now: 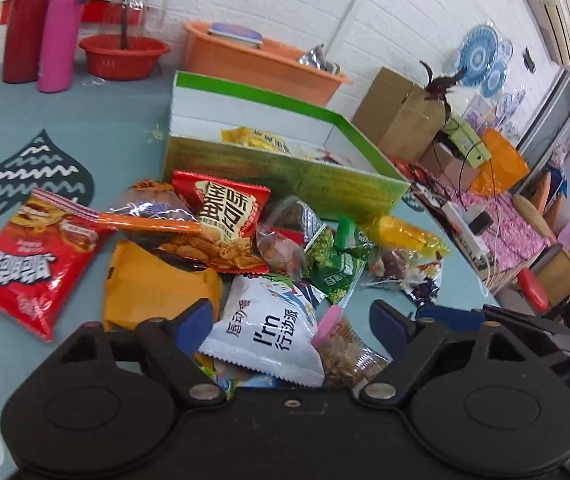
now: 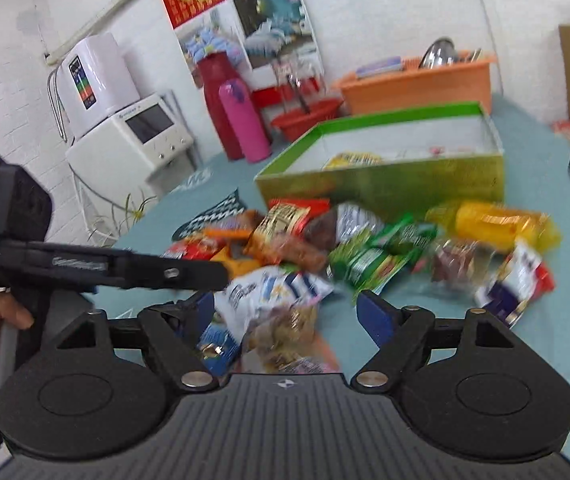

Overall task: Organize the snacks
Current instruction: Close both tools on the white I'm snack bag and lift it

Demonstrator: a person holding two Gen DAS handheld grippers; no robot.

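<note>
A heap of snack packets lies on the teal table in front of a green open box (image 1: 285, 176), which also shows in the right wrist view (image 2: 381, 188). A yellow packet (image 1: 257, 138) lies inside the box. My left gripper (image 1: 289, 320) is open, its fingers either side of a white packet (image 1: 269, 336) that rests on the heap. My right gripper (image 2: 289, 312) is open above the same white packet (image 2: 273, 292) and a clear nut bag (image 2: 285, 340). The left gripper's body (image 2: 97, 268) crosses the left of the right wrist view.
A red packet (image 1: 29, 264) lies at the far left, green packets (image 1: 337, 264) and a yellow bag (image 1: 409, 236) to the right. Behind the box stand an orange basket (image 1: 261, 60), a red bowl (image 1: 123, 56), a pink flask (image 1: 61, 32) and a red flask (image 1: 25, 20). The table edge runs at right.
</note>
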